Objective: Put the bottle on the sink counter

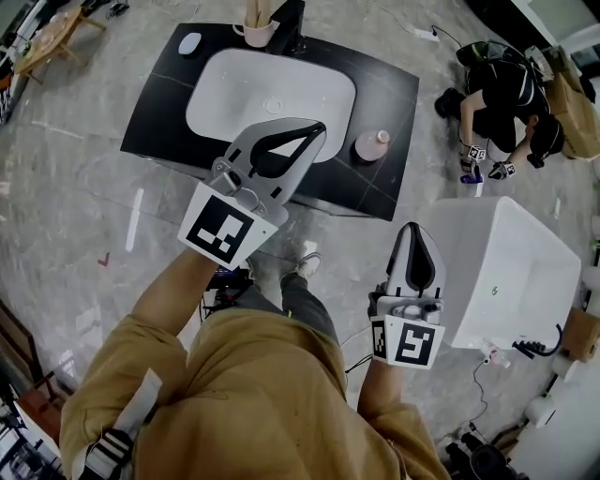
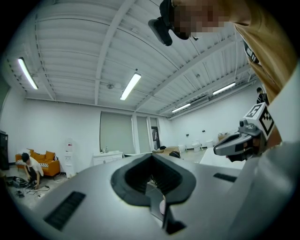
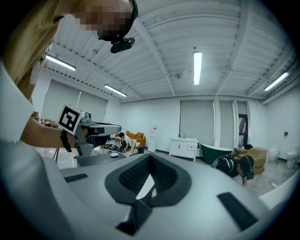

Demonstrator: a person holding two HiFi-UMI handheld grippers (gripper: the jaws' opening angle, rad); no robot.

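A pink bottle (image 1: 372,145) stands upright on the black sink counter (image 1: 394,89), to the right of the white basin (image 1: 272,94). My left gripper (image 1: 317,126) hangs over the basin's front rim, a short way left of the bottle, its jaws shut and empty. My right gripper (image 1: 419,230) is lower and to the right, off the counter and beside a white fixture, also shut with nothing in it. The left gripper view looks out into the room over its closed jaws (image 2: 151,157) and catches the right gripper (image 2: 239,143). The right gripper view likewise shows its own closed jaws (image 3: 150,157).
A cup with toothbrushes (image 1: 255,28) and a small white object (image 1: 189,43) sit at the back of the counter. A large white fixture (image 1: 506,272) stands at the right. A person (image 1: 502,94) crouches on the floor at the upper right. Cables lie near my feet.
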